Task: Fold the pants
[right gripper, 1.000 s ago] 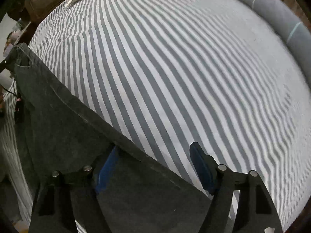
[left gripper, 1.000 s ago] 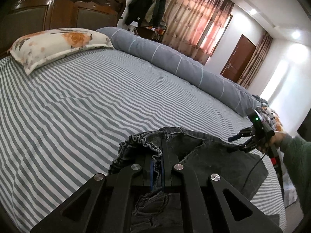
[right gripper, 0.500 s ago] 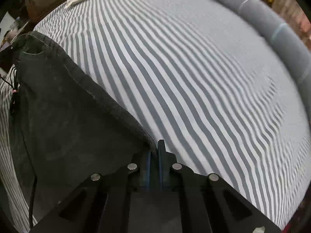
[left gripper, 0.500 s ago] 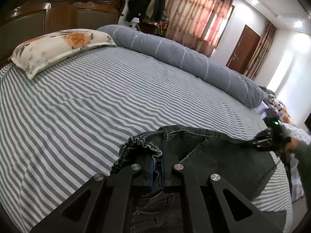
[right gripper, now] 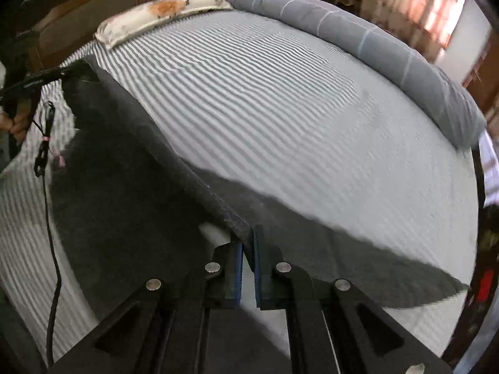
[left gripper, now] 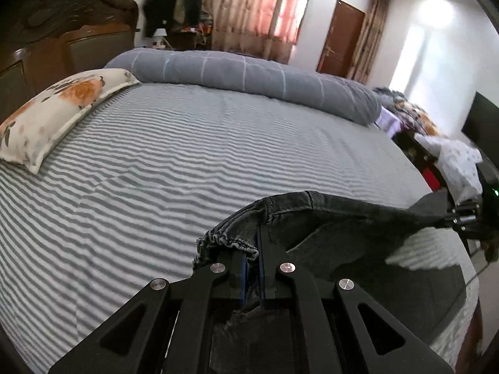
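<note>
pants (left gripper: 349, 215): dark denim, now lifted clear and stretched taut above the striped bedsheet (left gripper: 156, 168); a second ago lying on it
left gripper (left gripper: 252, 249): clamped on elastic waistband
right gripper (right gripper: 248, 249): went from spread to pinching the leg edge
meaning: both ends secured, ready to lay out flat for folding

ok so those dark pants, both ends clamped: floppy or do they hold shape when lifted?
Likely floppy: the pants sag between the left gripper and right gripper. Probably fairly heavy denim: the thick waistband bunches. Slipping seems unlikely, with both sets of jaws shut on fabric.
</note>
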Available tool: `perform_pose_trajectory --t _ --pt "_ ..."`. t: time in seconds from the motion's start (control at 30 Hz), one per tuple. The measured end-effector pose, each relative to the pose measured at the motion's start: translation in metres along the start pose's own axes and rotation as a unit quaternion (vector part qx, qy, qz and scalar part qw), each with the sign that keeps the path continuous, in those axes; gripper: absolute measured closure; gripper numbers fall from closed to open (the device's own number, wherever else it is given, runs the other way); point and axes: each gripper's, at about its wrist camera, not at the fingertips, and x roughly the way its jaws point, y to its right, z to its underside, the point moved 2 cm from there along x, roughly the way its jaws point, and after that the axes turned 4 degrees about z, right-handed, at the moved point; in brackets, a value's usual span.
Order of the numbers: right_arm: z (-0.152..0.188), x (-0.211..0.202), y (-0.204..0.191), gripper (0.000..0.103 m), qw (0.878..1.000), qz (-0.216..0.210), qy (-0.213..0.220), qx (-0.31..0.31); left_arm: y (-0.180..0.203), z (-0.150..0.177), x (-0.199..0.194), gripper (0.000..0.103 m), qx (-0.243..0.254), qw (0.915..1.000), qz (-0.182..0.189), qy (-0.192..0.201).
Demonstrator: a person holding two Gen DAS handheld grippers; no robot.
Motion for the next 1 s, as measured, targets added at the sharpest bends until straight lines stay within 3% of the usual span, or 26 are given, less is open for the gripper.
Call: perform_pose_trajectory --t 0.17,0.43,0.5,0.7,0.8,0.87,1.0 --pt "0.056 -0.016 -0.032 0.098 0.998 -0.008 -0.005 0.060 0.019 0.027 -0.027 0.097 0.023 0.9994 0.003 -0.026" --pt "0.125 -0.002 -0.069 0.098 0.992 -0.003 -0.032 0.119 0.025 0.093 -0.045 0.087 0.014 0.9936 -0.017 -0.111" --pt "0.134 0.008 -0.075 0.096 0.990 -0.004 -0.045 0.137 0.020 0.110 -0.045 0.079 0.002 0.9899 -0.036 -0.137" --pt "0.146 0.018 -0.090 0.090 0.982 0.012 -0.051 0.179 0.002 0.145 -0.057 0.073 -0.063 0.9804 -0.054 -0.179" --pt "0.150 0.007 -0.090 0.081 0.978 0.019 -0.035 0.205 -0.008 0.153 -0.072 0.062 -0.115 0.9772 -0.034 -0.175" --pt "0.154 -0.004 -0.091 0.069 0.976 0.018 -0.025 0.217 -0.012 0.156 -0.081 0.055 -0.159 0.9728 -0.006 -0.168" --pt "0.168 -0.025 -0.100 0.064 0.972 0.013 -0.001 0.236 -0.014 0.161 -0.086 0.048 -0.245 0.9545 0.067 -0.156"
